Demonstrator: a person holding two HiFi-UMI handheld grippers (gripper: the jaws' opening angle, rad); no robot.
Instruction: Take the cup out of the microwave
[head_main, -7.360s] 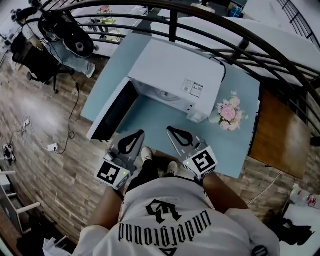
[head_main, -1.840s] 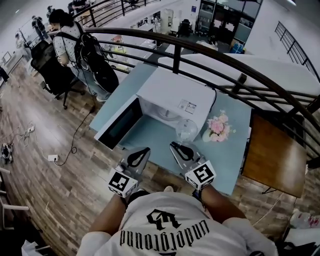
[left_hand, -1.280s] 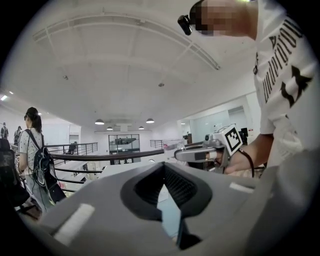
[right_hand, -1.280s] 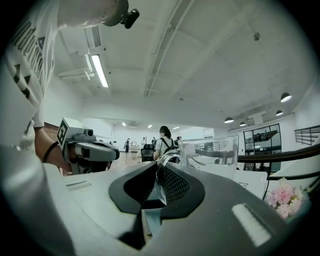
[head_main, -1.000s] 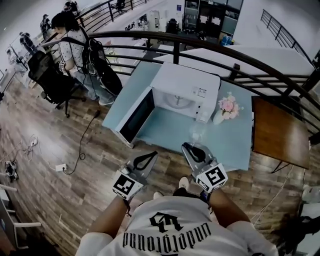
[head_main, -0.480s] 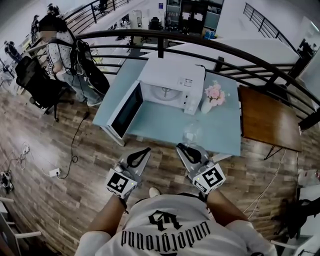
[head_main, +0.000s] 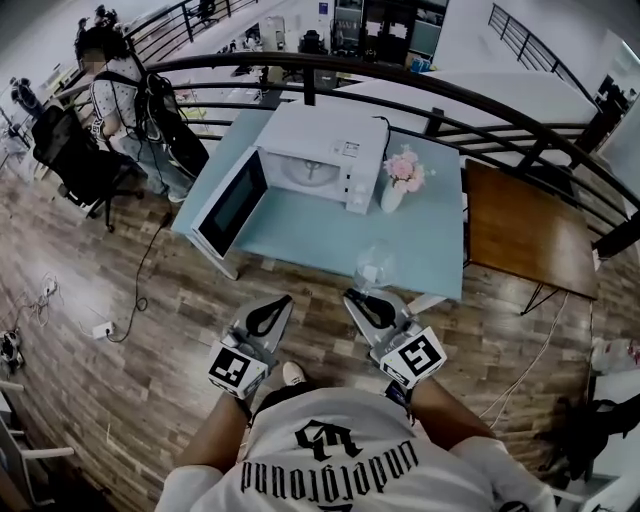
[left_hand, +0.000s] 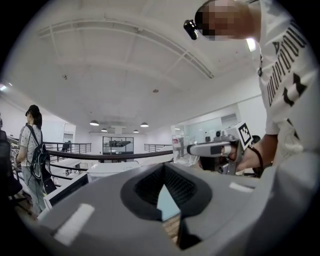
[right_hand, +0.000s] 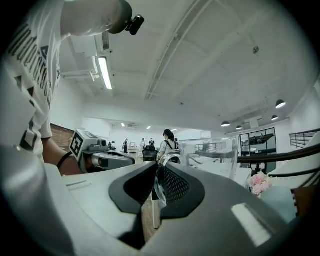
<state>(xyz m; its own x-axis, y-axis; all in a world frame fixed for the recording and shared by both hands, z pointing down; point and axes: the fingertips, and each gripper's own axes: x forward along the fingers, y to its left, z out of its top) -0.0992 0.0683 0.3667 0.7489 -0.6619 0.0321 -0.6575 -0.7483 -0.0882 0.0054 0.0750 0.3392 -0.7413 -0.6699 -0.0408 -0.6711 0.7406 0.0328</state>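
Your right claw (head_main: 356, 298) is clenched on the handle of the clear glass cup (head_main: 373, 268). In the right gripper view the handle sits between the pads and the cup body stands upright just past the tips. The cup is out of the microwave (head_main: 320, 140) and well apart from it; from your head view it appears over the near edge of the blue desk (head_main: 430, 250). Your left claw (head_main: 274, 303) is closed with its tips together and nothing between them, and it hangs over the wooden floor (head_main: 150, 330) beside the right one. The microwave stands at the far side of the desk with its door (head_main: 232, 200) swung wide open to the left. A vase of pink flowers (head_main: 402, 170) stands just beside the microwave's right side. You stand back from the desk, both claws pointing level toward it.
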